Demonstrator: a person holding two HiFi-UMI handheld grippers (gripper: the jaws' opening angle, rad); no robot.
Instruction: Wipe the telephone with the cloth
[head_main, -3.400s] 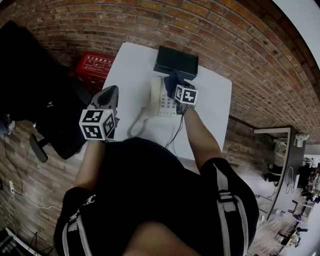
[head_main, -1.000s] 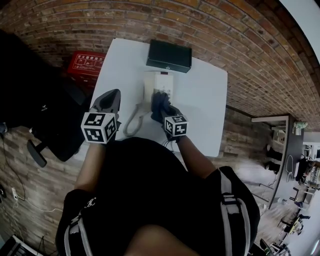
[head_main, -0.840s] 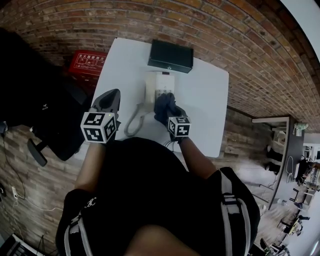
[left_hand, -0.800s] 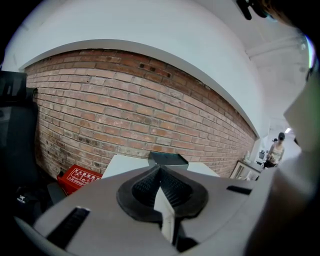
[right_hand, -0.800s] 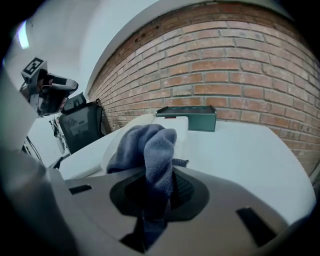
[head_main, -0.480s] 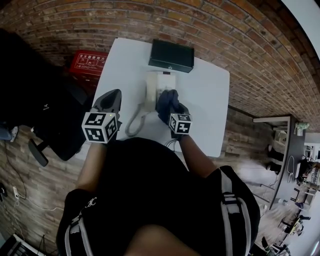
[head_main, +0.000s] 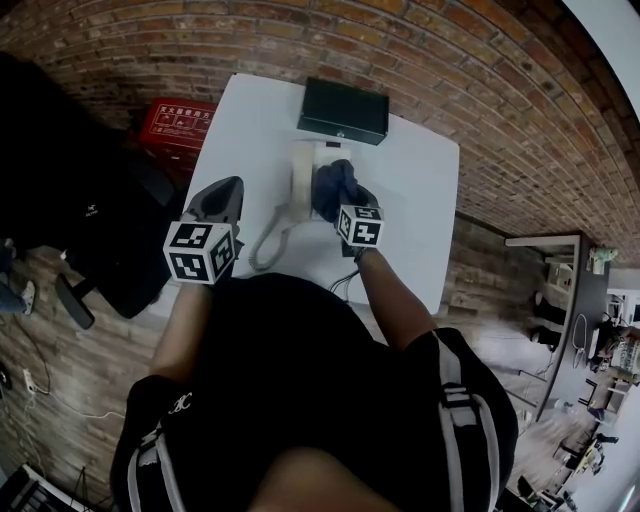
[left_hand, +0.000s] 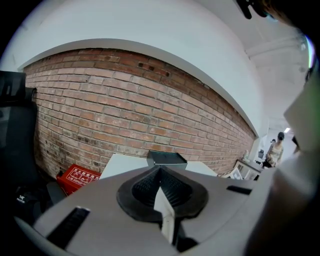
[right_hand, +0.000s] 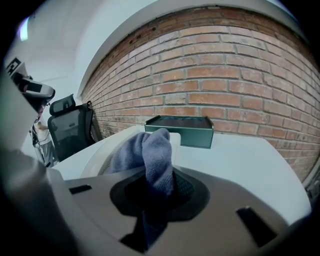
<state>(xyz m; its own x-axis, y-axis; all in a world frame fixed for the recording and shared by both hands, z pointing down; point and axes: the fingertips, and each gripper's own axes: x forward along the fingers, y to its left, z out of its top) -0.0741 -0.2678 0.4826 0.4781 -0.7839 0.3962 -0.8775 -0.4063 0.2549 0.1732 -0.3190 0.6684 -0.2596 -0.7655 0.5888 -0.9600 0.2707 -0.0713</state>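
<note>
Jaws status first. Left gripper (head_main: 224, 192) (left_hand: 161, 190): jaws together, pads meeting, nothing between them. I hold it in the air over the near-left edge of the bench (head_main: 415, 200), clear of everything on it. Its camera looks across the bench top at the far wall.

Right gripper (head_main: 346, 203) (right_hand: 157, 195): jaws clamped on the cloth (head_main: 333, 185) (right_hand: 150, 155), a blue-grey terry rag. The rag bunches up and out past the jaw tips, with a dark tail hanging back between the pads.

Telephone (head_main: 303, 170) (right_hand: 97, 159) sits mid-bench, cream-white, handset on its left side. From the head view the cloth lies over the right part of the body, beside the handset. Whether fabric is pressed onto the casing or just above it, I can't tell. Right gripper view shows the handset's curve to the left of the rag and a corner of the casing just behind it.

Coiled cord (head_main: 265, 245) runs from the handset down toward the near edge of the bench.

Beyond the phone, well apart from it: a dark green box (head_main: 344, 110) (right_hand: 180, 129) (left_hand: 166, 159) at the far edge of the bench, against the brick wall (right_hand: 225, 75).

Left of the bench, on the floor: red box (head_main: 175, 122) (left_hand: 77, 179) by the wall, with a black office chair (right_hand: 70, 132) nearer.
</note>
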